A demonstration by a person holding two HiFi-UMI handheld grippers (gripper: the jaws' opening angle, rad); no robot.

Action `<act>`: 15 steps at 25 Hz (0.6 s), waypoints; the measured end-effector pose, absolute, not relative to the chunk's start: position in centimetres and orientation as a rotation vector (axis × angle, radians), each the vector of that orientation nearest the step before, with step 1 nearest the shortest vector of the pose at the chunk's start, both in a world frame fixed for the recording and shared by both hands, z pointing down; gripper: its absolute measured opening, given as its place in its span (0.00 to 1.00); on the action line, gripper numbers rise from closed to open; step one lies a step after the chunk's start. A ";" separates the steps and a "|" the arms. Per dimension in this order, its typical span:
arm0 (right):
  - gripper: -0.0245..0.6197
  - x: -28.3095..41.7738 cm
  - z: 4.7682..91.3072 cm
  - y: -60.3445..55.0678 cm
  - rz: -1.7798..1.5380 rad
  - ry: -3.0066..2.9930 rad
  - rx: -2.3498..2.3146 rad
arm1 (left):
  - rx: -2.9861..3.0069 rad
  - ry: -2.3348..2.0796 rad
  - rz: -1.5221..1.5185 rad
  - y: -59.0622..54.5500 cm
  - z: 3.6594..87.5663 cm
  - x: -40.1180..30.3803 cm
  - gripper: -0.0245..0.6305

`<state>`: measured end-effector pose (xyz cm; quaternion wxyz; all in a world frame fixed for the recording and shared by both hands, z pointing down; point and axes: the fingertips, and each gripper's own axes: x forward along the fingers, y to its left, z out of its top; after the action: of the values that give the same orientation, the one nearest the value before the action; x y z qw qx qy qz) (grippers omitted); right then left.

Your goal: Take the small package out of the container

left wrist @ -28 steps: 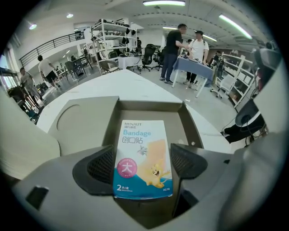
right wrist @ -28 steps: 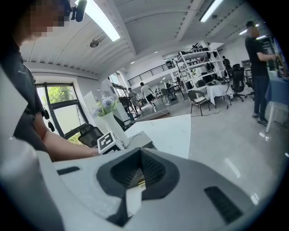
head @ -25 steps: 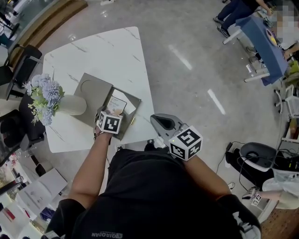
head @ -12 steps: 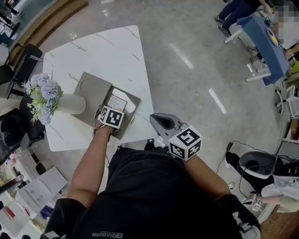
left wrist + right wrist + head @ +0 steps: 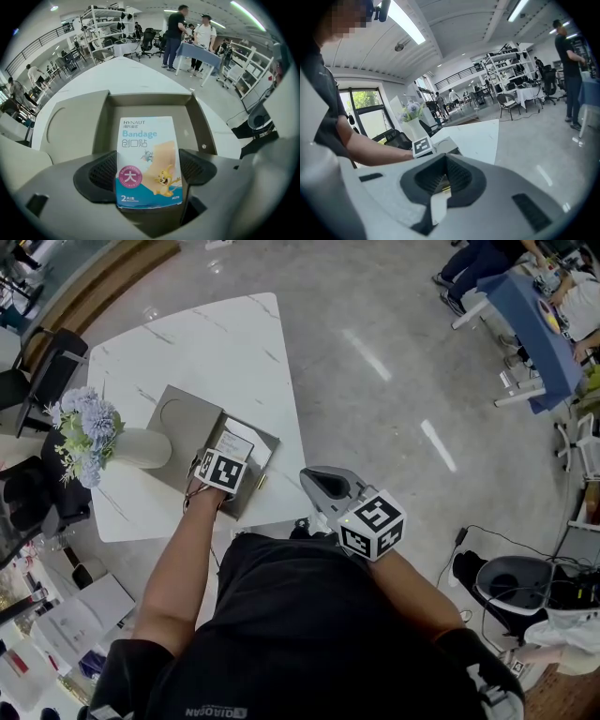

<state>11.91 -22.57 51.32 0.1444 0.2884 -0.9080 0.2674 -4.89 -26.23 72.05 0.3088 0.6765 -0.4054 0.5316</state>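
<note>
A small white and blue bandage package (image 5: pixel 149 159) sits between the dark pads (image 5: pixel 101 173) of my left gripper (image 5: pixel 149 172), which is shut on its lower half. Its top end reaches over the inside of the open grey box (image 5: pixel 150 101). In the head view the left gripper (image 5: pixel 225 470) hovers at the box's (image 5: pixel 183 423) near right corner, with the package (image 5: pixel 236 444) just beyond its marker cube. My right gripper (image 5: pixel 328 488) hangs off the table's near edge, away from the box. In its own view the right gripper (image 5: pixel 444 180) has its jaws closed together and holds nothing.
The box lies on a white marble table (image 5: pixel 216 343). A pale vase of blue flowers (image 5: pixel 141 448) stands just left of the box. Black chairs (image 5: pixel 42 371) flank the table's left side. People and a blue table (image 5: pixel 525 324) stand far to the right on the grey floor.
My left gripper has shifted slightly forward over the box with the package in it, and its marker cube has tilted. The right gripper has stayed put.
</note>
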 end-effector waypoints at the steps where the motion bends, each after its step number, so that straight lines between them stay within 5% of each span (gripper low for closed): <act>1: 0.04 12.0 51.2 -22.6 0.772 -2.618 0.829 | 1.787 -1.068 1.407 -26.2 72.0 -4.9 0.67; 15: 0.04 11.8 49.7 -22.3 0.755 -2.642 0.887 | 1.921 -1.099 1.373 -25.9 69.8 -3.9 0.65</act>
<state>11.83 -22.31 49.75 0.1267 0.3048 -0.9076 0.2594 -3.90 -25.89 69.83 0.2652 0.7113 -0.4068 0.5082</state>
